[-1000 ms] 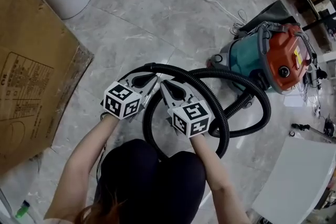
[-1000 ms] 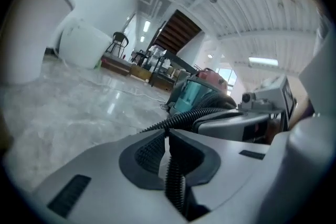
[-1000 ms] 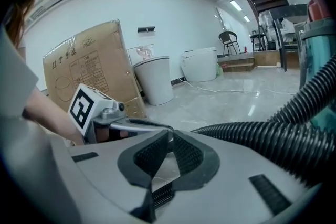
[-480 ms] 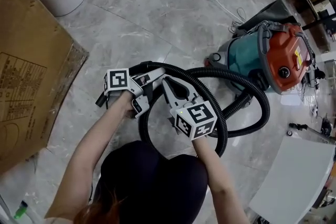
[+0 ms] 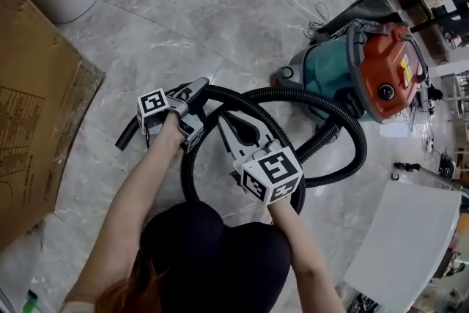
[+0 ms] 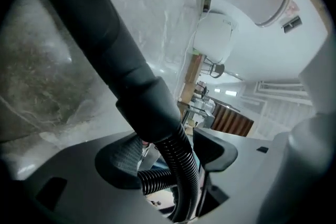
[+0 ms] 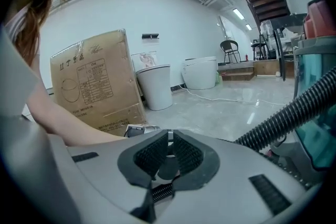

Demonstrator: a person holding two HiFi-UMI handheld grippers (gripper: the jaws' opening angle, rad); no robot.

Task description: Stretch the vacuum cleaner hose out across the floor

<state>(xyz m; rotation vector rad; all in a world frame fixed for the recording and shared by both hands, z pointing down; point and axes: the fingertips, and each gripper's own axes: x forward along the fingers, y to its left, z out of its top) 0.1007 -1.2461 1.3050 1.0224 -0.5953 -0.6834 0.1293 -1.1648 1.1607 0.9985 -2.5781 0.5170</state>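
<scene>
Head view shows the hose lying in big loops on the floor, close to the vacuum cleaner. So the job has hardly begun, and nothing is pulled out straight yet.

Our left gripper has just been opening its jaws. Now they stand wide apart, with the hose running between them, near its smooth black end piece. The pads do not squeeze it.

Our right gripper has its jaws shut tight and holds nothing that we can see.

We think the end must be grabbed and carried away from the vacuum cleaner until the loops are gone.
</scene>
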